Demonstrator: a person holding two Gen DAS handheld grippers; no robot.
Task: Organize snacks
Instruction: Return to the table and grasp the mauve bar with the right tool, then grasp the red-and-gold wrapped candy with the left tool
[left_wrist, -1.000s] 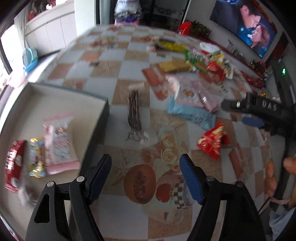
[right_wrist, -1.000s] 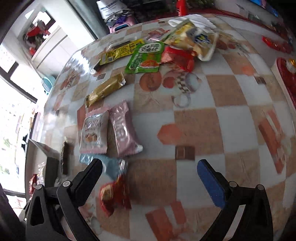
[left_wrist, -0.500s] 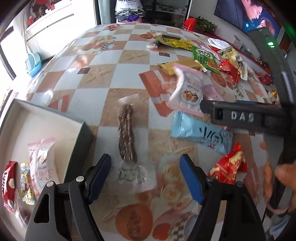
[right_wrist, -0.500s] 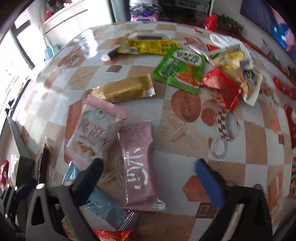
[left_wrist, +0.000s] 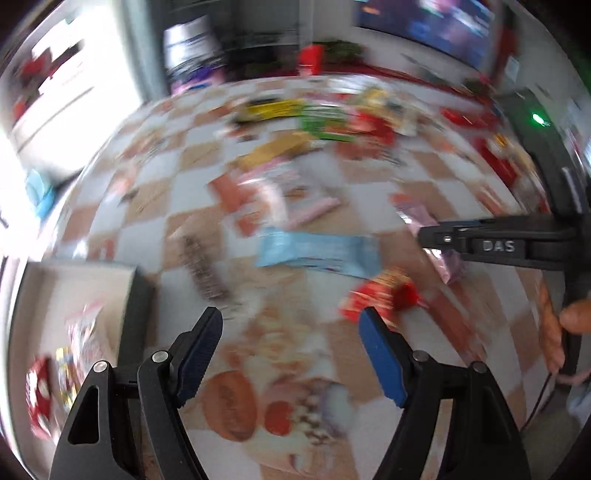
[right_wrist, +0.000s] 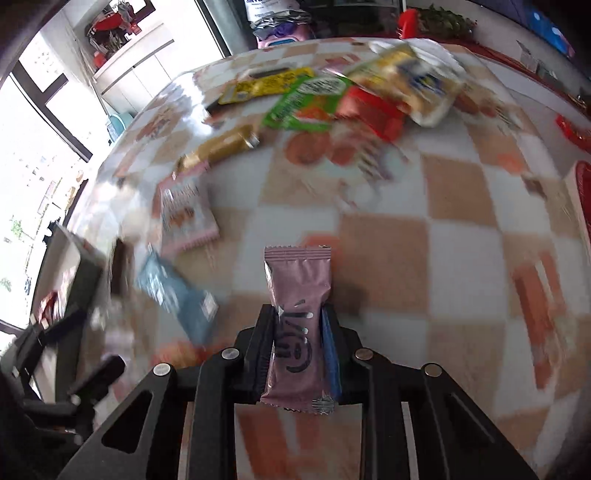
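Observation:
My right gripper (right_wrist: 298, 325) is shut on a pink snack packet (right_wrist: 297, 291), which stands up between the pads above the checked tablecloth. The left wrist view shows the same packet (left_wrist: 443, 258) pinched in the right gripper (left_wrist: 428, 236) at the right. My left gripper (left_wrist: 291, 332) is open with nothing between its fingers, hovering over the tablecloth. Ahead of it lie a light blue packet (left_wrist: 314, 251), a red packet (left_wrist: 380, 295) and a dark brown bar (left_wrist: 201, 269). A box (left_wrist: 74, 332) with several snacks inside sits at the left.
More snacks lie at the far side: a gold bar (right_wrist: 221, 144), a green packet (right_wrist: 306, 103), a yellow packet (right_wrist: 266, 85), a red packet (right_wrist: 373, 110) and a pink cookie pack (right_wrist: 184, 214). A person's finger (left_wrist: 576, 317) shows at the right edge.
My right gripper went from wide open to shut on the pink packet and lifted it off the table. My left gripper moved over the table and stayed open; the view is now blurred.

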